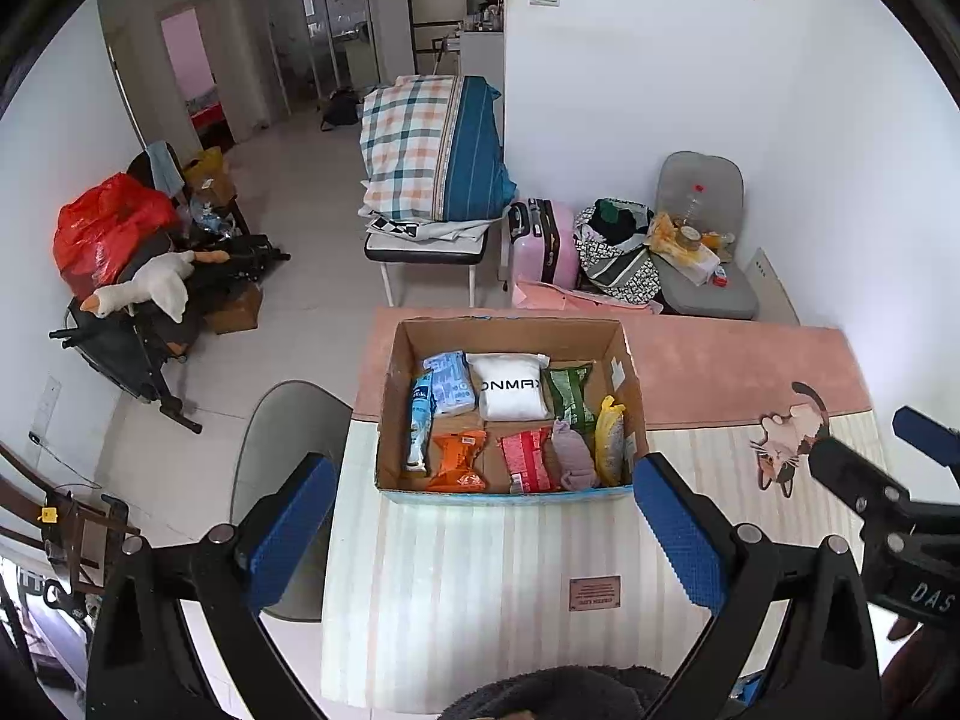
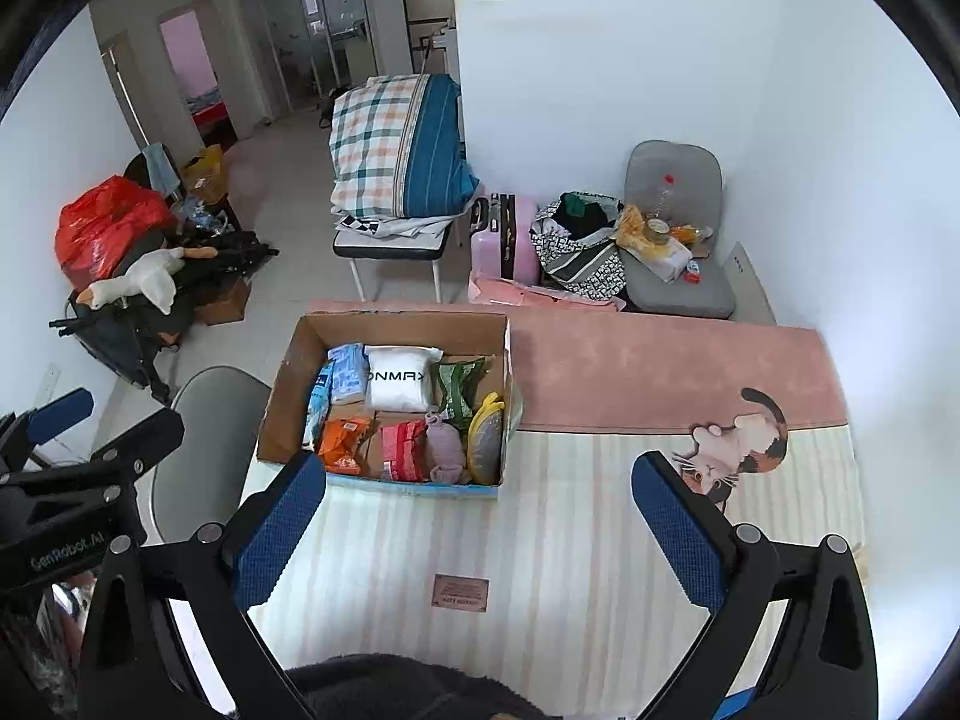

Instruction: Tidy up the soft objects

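Nearest the viewer, the left hand-held gripper (image 1: 483,531) and the right hand-held gripper (image 2: 480,531) hover side by side above the tabletop, each with blue-padded fingers spread wide and holding nothing. Below them lies the striped cream mat with a cat print (image 2: 570,540), bare of loose items. Beyond it, toward the mat's left side, sits the open brown cardboard box (image 1: 510,333), where the soft objects are packed in two rows: a white pouch with black lettering (image 1: 511,387), a green packet (image 1: 569,390), pale blue tissue packs (image 1: 449,383), an orange packet (image 1: 459,459), a red packet (image 1: 527,459), a mauve knitted roll (image 1: 573,453). The sorting appears complete, which would explain the empty grippers held back. Farthest, a folded plaid quilt (image 2: 396,144) rests on a bench.
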A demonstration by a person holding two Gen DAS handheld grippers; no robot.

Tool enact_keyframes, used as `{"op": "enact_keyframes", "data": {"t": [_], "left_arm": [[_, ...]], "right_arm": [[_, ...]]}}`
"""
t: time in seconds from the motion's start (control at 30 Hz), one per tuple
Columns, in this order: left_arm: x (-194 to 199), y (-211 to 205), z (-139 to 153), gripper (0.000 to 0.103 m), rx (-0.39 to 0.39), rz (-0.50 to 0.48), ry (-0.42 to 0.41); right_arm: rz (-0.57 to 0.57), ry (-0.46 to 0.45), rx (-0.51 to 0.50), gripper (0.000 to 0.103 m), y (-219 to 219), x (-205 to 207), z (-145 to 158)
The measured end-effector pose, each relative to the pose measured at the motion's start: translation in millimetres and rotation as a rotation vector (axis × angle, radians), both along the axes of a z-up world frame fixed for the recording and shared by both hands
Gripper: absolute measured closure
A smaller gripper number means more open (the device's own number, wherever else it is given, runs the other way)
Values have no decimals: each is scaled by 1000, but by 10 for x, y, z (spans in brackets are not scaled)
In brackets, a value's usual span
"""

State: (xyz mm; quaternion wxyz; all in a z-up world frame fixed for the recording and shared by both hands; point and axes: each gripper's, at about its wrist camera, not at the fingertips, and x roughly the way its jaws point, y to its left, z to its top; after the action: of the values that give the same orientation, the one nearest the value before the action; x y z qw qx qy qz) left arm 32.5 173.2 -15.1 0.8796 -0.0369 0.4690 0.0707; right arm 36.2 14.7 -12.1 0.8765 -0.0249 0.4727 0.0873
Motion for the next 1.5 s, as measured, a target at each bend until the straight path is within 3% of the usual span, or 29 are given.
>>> {"op": "enact_keyframes", "data": {"t": [0.37,1.5], "left_arm": [[-55,58,57,1,-12,34,-29],[-79,-4,176,1,-1,18,-62]], "right_arm": [[-15,-24,-26,0,10,36,34],[-35,-59,-41,0,-114,9,143]]}}
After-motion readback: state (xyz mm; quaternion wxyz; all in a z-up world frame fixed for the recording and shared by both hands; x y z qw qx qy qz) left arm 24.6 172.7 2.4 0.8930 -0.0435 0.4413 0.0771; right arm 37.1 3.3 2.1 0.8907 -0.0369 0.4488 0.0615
